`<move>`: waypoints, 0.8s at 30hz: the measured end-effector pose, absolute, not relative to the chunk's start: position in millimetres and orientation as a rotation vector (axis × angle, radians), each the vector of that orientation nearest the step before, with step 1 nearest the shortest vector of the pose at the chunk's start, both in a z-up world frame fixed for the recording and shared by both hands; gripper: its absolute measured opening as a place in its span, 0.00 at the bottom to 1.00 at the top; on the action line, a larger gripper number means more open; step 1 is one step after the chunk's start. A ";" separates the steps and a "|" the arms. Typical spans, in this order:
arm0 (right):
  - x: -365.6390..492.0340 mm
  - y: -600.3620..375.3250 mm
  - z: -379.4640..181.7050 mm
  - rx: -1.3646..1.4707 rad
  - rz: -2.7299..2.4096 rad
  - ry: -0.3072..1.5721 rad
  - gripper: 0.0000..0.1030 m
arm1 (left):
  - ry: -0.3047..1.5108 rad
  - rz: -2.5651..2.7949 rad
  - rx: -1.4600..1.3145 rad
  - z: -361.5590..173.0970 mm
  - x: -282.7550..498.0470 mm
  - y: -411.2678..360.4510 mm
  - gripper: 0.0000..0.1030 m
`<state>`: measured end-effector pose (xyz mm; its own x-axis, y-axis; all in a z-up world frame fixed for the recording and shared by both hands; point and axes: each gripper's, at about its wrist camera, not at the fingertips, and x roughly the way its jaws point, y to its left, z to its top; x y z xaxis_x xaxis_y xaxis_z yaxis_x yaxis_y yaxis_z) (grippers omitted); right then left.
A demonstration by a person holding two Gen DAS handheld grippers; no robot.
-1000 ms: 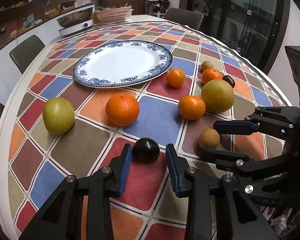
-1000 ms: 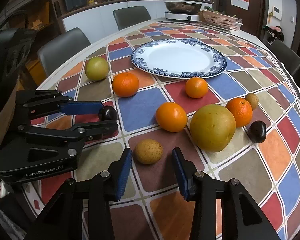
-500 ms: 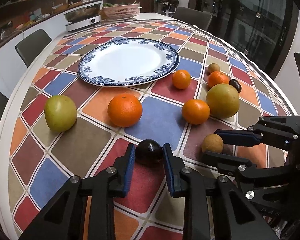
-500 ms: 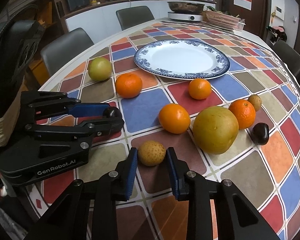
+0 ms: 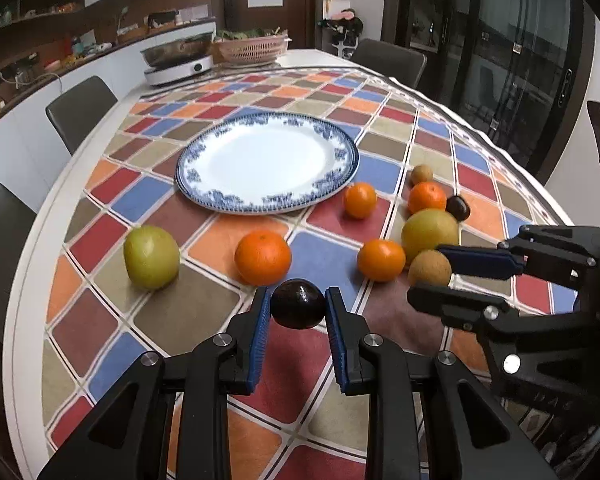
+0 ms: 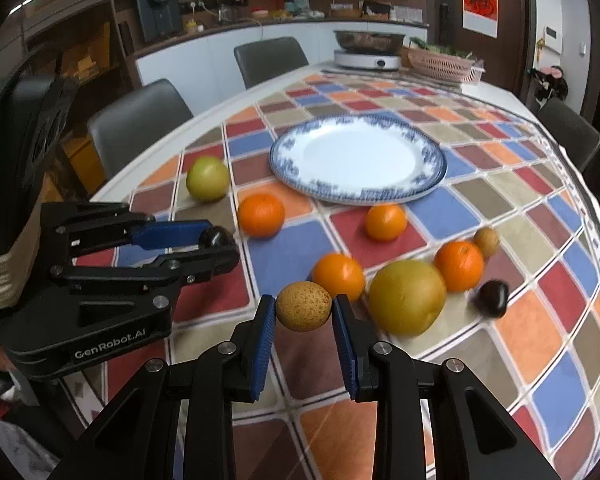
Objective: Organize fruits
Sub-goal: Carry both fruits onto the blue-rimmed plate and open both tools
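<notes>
My left gripper [image 5: 298, 306] is shut on a dark purple round fruit [image 5: 298, 303] and holds it just above the checkered tablecloth. My right gripper [image 6: 304, 314] is shut on a small speckled brown fruit [image 6: 304, 306], also lifted off the cloth. In the left wrist view the right gripper [image 5: 430, 280] stands at the right with the brown fruit [image 5: 429, 267] in it. A white plate with a blue rim [image 5: 332, 184] lies beyond, bare. On the cloth lie several oranges [image 5: 263, 257], a green apple [image 5: 151, 257] and a large yellow-green fruit [image 5: 430, 229].
Another dark fruit [image 6: 492, 298] and a small brown fruit [image 6: 486, 241] rest at the right side of the cloth. Grey chairs [image 6: 138, 120] line the far table edge. A cooker [image 5: 178, 67] and a pink basket [image 5: 252, 49] stand at the far end.
Both grippers closed on their fruits, the left on the dark one and the right on the brown one. Both then rose, lifting the fruits off the cloth.
</notes>
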<state>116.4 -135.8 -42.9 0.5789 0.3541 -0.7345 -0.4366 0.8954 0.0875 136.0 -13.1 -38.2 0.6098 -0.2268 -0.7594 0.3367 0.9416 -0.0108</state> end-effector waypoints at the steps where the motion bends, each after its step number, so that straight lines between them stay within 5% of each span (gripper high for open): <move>1: 117.8 -136.4 -39.7 -0.105 0.463 0.827 0.29 | 0.850 -0.326 0.138 -35.1 136.6 -13.7 0.27; 24: 213.4 -144.8 22.6 -0.100 0.480 0.743 0.29 | 0.772 -0.305 0.108 22.0 217.6 -8.3 0.27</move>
